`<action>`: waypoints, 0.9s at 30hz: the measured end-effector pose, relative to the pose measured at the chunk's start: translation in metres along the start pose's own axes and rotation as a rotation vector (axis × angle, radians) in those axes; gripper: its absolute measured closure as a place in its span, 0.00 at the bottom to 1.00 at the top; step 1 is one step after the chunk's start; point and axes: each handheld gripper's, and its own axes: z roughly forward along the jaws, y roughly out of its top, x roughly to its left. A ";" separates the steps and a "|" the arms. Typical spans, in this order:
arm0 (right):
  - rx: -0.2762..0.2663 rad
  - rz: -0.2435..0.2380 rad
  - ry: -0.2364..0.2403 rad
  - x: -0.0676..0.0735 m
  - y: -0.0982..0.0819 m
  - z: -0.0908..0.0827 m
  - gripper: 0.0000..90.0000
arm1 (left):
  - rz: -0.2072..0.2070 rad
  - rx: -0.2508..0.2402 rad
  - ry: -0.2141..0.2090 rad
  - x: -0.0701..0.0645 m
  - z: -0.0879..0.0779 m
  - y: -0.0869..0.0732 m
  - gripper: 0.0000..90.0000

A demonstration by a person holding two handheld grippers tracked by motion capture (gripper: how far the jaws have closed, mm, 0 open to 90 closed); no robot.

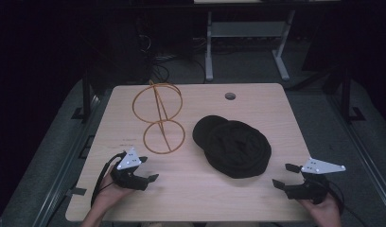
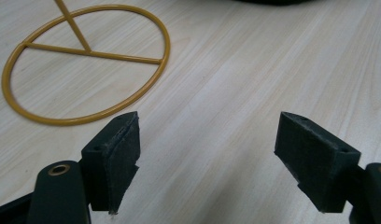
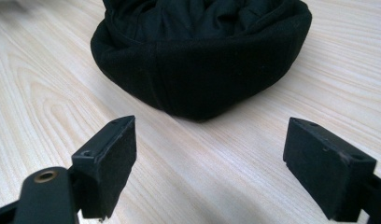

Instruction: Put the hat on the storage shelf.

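Both hand-held grippers, left (image 1: pixel 150 169) and right (image 1: pixel 282 175), gape empty; black hat (image 1: pixel 234 147) and wire stand (image 1: pixel 160 117) lie untouched on the worktop (image 1: pixel 191 189).

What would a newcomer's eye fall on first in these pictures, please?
Probably the black hat lying right of the table's middle, with the gold wire stand of two rings to its left. Near the front edge, the left gripper and right gripper rest open, holding nothing.

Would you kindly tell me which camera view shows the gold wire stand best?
The high view: the whole gold wire stand shows, both rings and the rod. The left gripper view gives its base ring close up; the right gripper view faces the black hat.
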 end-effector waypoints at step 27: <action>-0.007 -0.012 0.005 0.008 0.006 -0.003 0.17 | 0.167 -0.024 -0.144 -0.046 0.020 0.073 0.27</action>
